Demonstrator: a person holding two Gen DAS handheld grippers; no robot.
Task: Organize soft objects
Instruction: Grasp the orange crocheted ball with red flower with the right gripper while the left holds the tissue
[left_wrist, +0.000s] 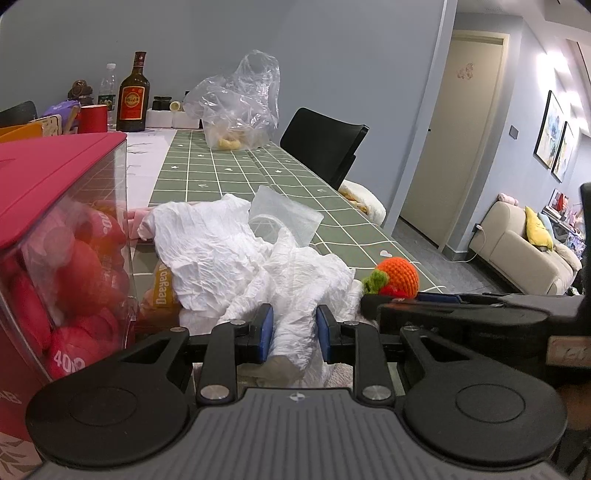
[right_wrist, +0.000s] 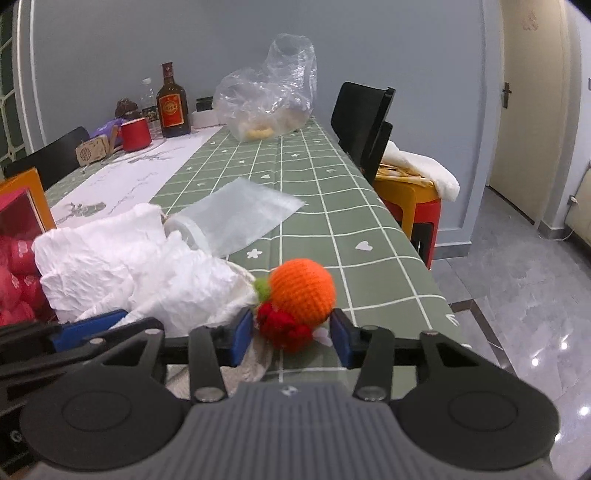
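My left gripper (left_wrist: 295, 328) is shut on a twisted fold of the crumpled white cloth (left_wrist: 221, 251), which lies heaped on the green checked table (left_wrist: 221, 170). Just right of the heap sits a crocheted orange toy (right_wrist: 303, 288) with a green leaf and a red part. My right gripper (right_wrist: 291, 341) stands open around it, the red part close to the left pad and a gap at the right pad. A clear flat bag (right_wrist: 240, 214) lies behind the cloth. At the left, a clear box with a red lid (left_wrist: 62, 166) holds several red soft balls.
At the far end of the table stand a brown bottle (left_wrist: 133, 99), a red cup (left_wrist: 92, 118) and a crumpled plastic bag with bread (left_wrist: 236, 107). A black chair (right_wrist: 365, 125) and a stool bearing a white cloth (right_wrist: 413, 199) stand beside the table's right edge.
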